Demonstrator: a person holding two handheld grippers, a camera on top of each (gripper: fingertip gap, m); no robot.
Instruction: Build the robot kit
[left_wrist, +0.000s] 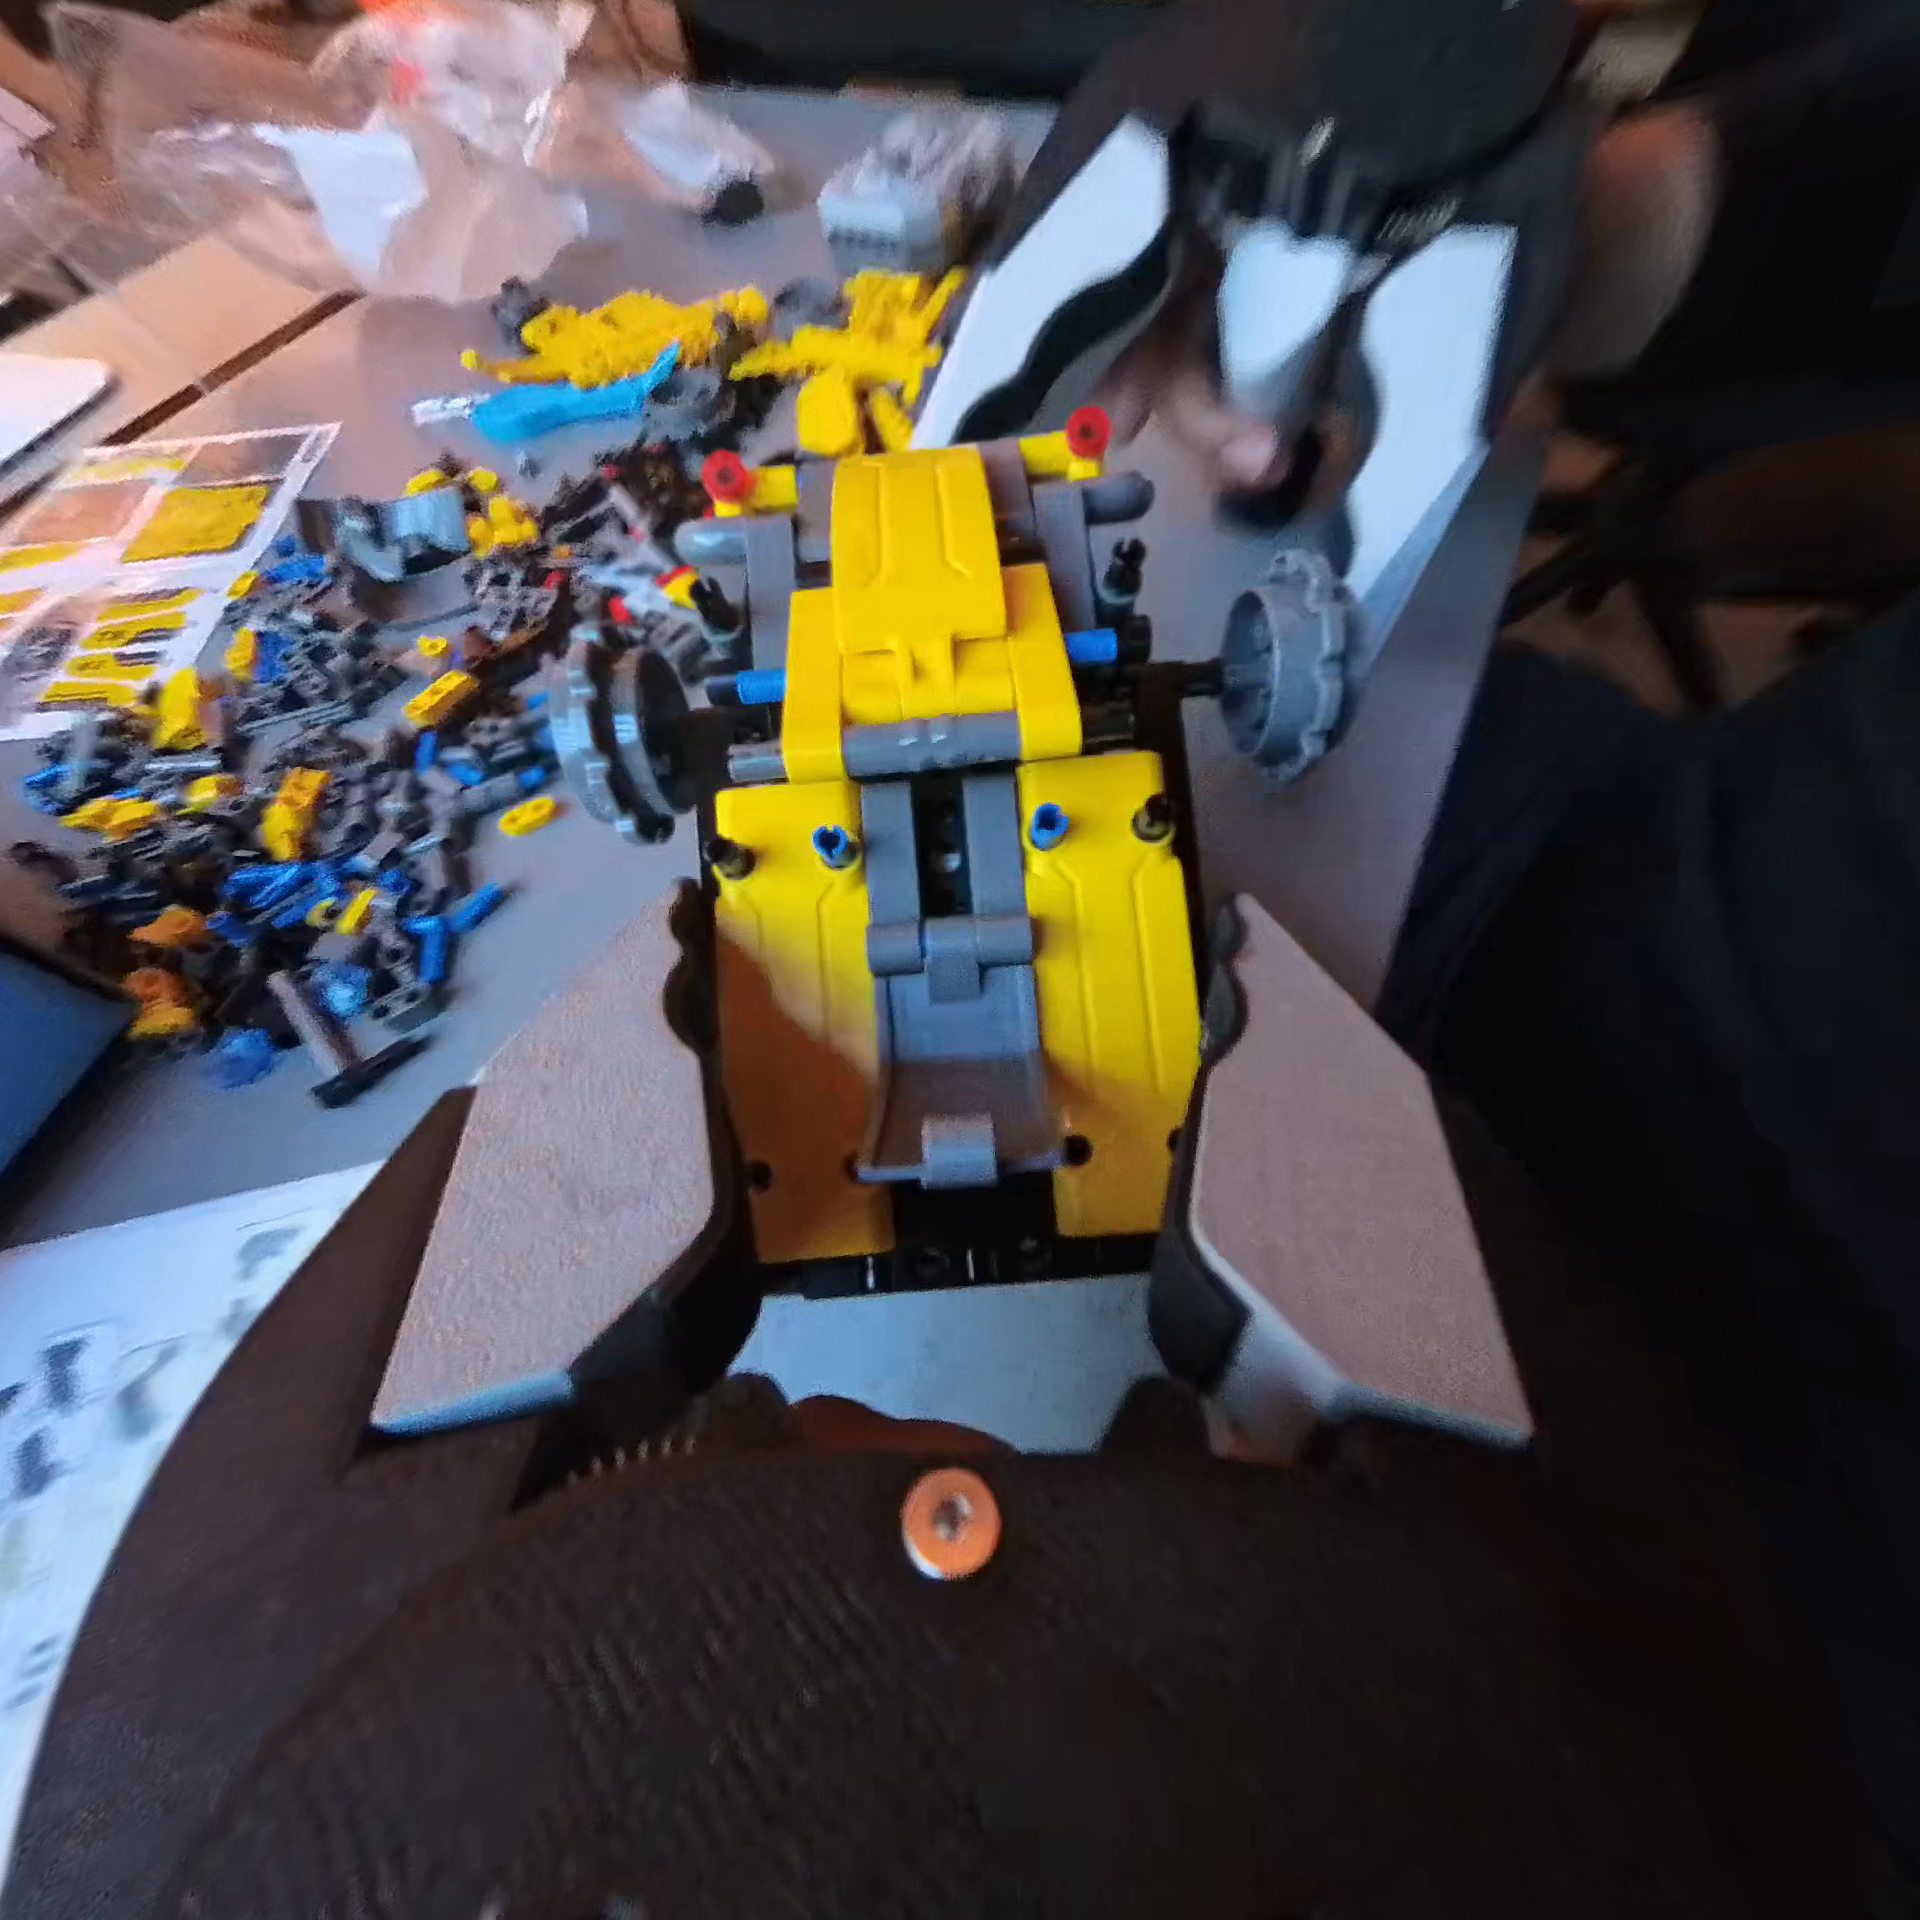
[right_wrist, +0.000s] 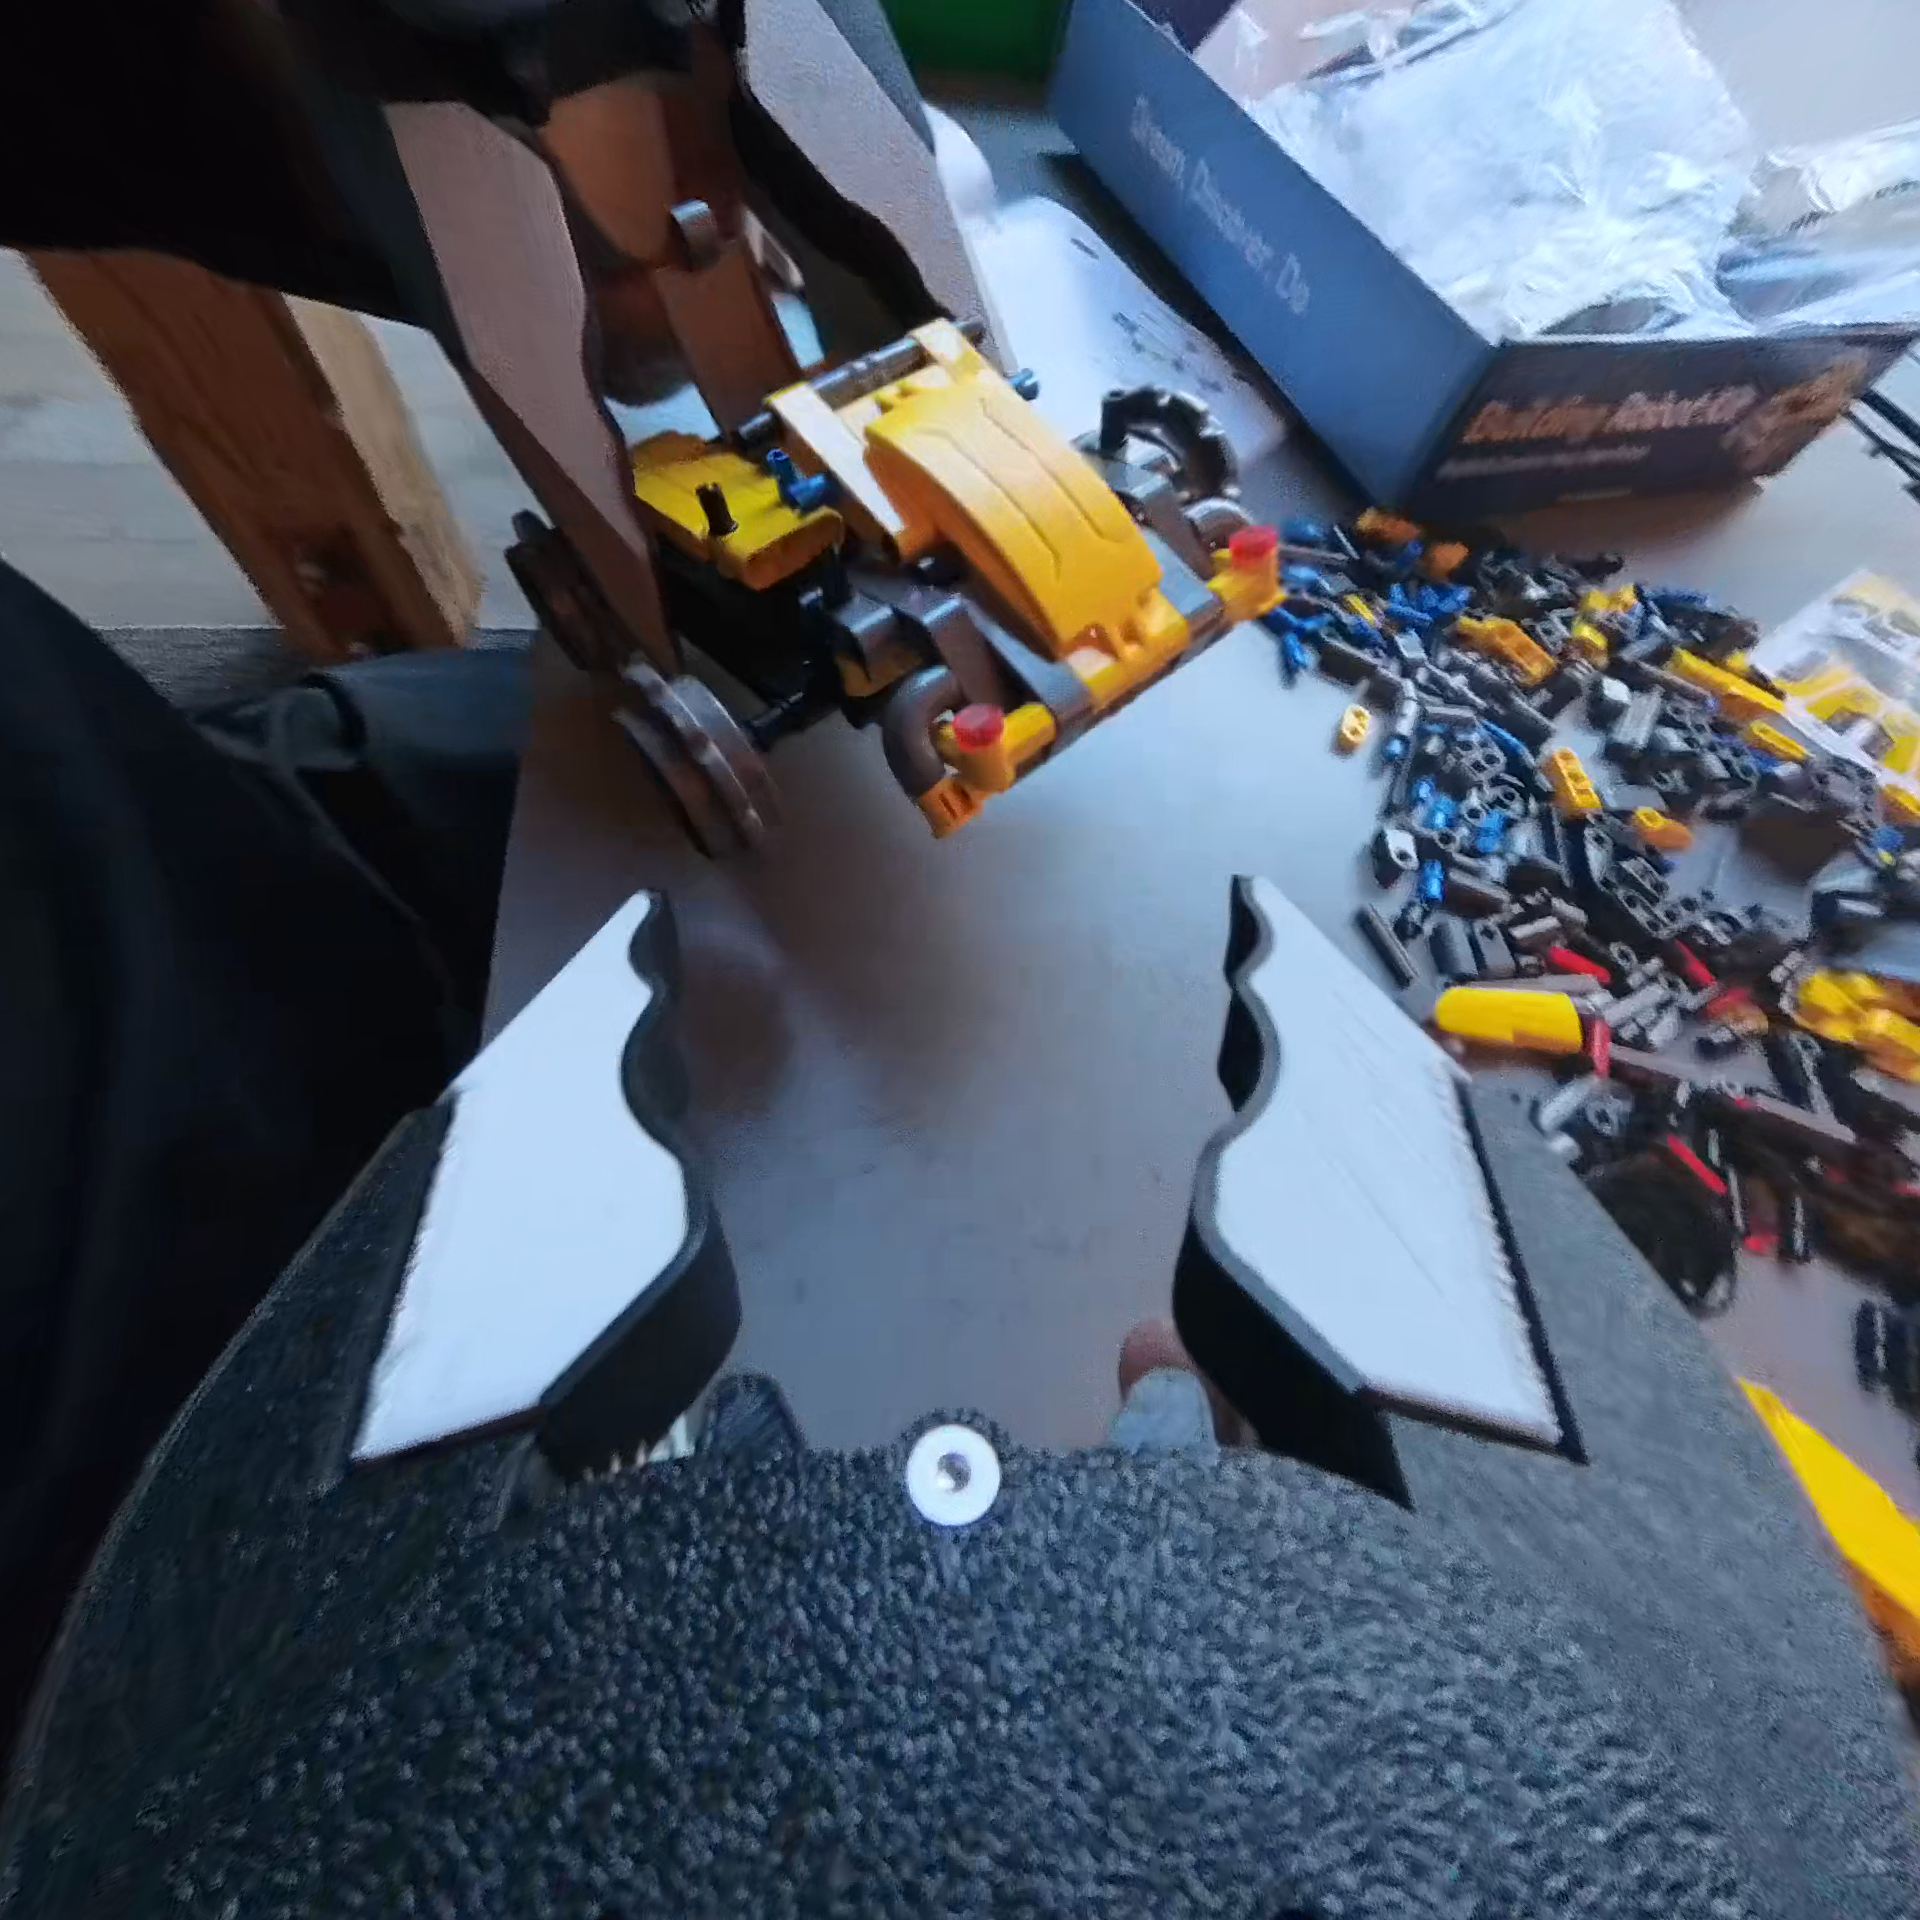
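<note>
1. Table (right_wrist: 935, 1091): grey top, carries everything below. Its edge runs down the right side of the left wrist view.
2. Dark blue cardboard box (right_wrist: 1351, 291): far right in the right wrist view, open top, clear plastic bags (right_wrist: 1507, 156) inside. More crumpled clear bags (left_wrist: 416, 177) at the far end in the left wrist view.
3. Loose brick pile (left_wrist: 312, 810): yellow, blue, black and grey pieces spread over the table beside the vehicle. Same pile (right_wrist: 1610, 831) lies right of the right gripper.
4. Printed sheets: sticker sheet (left_wrist: 135, 551) beyond the pile, instruction page (left_wrist: 125, 1371) at the near left edge.
5. Yellow brick vehicle (left_wrist: 956, 831): partly built, yellow panels, grey centre strip, red caps at the front, grey wheel hubs on both sides. From the right wrist view the vehicle (right_wrist: 935, 561) is tilted nose-down, front end off the table; can't tell whether the near wheel touches.
6. Left gripper (left_wrist: 956, 935): clamped on the vehicle's rear body, one finger against each yellow side panel. Seen from the other side, the left gripper (right_wrist: 623, 499) comes in from above.
7. Right gripper (right_wrist: 945, 935): jaws spread wide, nothing between them, only bare table. Sits near the vehicle's nose, not touching. In the left wrist view, the right gripper (left_wrist: 1278, 343) is blurred, beyond the vehicle's front.
</note>
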